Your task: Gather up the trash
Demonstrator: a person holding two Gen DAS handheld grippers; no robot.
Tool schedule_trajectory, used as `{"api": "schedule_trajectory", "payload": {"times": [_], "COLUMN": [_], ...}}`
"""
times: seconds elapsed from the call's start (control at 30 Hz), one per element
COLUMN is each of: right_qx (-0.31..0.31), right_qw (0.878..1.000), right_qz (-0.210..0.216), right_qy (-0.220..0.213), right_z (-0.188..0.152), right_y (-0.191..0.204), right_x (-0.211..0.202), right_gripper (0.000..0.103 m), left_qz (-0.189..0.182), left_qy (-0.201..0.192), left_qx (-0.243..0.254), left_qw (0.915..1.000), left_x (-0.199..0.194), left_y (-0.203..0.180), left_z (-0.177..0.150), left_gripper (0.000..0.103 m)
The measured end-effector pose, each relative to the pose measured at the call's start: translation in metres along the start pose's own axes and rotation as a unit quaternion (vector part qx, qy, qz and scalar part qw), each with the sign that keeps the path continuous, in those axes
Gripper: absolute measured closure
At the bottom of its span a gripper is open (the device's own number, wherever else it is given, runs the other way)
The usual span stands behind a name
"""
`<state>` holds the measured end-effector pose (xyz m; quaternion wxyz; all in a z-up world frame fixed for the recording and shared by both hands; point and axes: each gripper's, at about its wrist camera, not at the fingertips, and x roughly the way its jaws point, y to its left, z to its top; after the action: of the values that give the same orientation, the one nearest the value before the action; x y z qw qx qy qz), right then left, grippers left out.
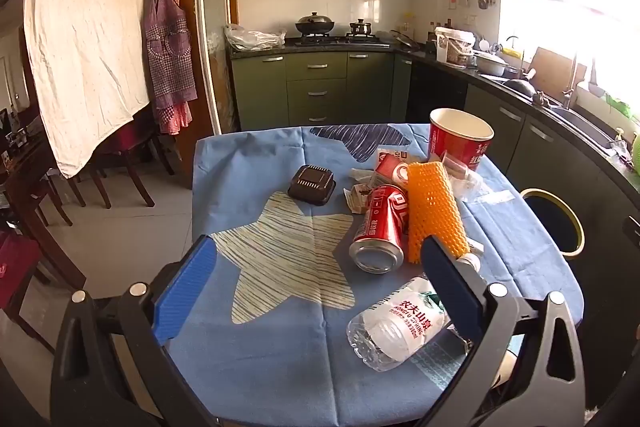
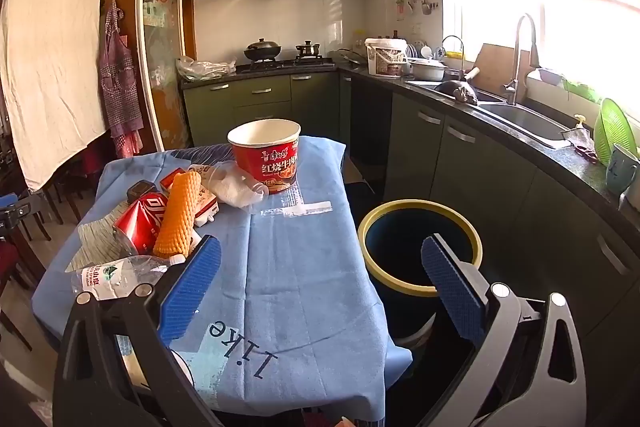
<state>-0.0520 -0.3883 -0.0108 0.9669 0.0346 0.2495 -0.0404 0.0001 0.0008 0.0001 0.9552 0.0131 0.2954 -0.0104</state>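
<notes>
Both wrist views look forward and slightly downward from the near edge of the table (image 1: 280,367), close above its blue cloth, facing the far kitchen wall. The left view sits further left; the right view reaches the bin (image 2: 420,247). Both share the red can (image 1: 380,223) and noodle cup (image 2: 266,155).

"Like" on the blue tablecloth (image 2: 280,267), "农夫山泉 NONGFU SPRING" on the water bottle (image 1: 400,323), "红烧牛肉" on the red noodle cup (image 2: 266,155)
</notes>
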Motion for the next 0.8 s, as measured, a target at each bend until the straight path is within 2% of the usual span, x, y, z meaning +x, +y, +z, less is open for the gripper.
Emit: {"api": "schedule_trajectory", "payload": {"times": [0.8], "right_qx": [0.003], "right_qw": [1.000], "right_qz": [0.002], "right_qy": [0.007], "right_z": [-0.0067], "right_y": [0.0034], "right_x": [0.0072], "right_gripper": [0.004], "left_qz": [0.001], "left_qy": [0.004], "left_qx": [0.009], "left_qw": [0.9999], "left_x": [0.0054], "left_y": [0.0011], "left_z": [-0.0036], "left_gripper": [0.006]}}
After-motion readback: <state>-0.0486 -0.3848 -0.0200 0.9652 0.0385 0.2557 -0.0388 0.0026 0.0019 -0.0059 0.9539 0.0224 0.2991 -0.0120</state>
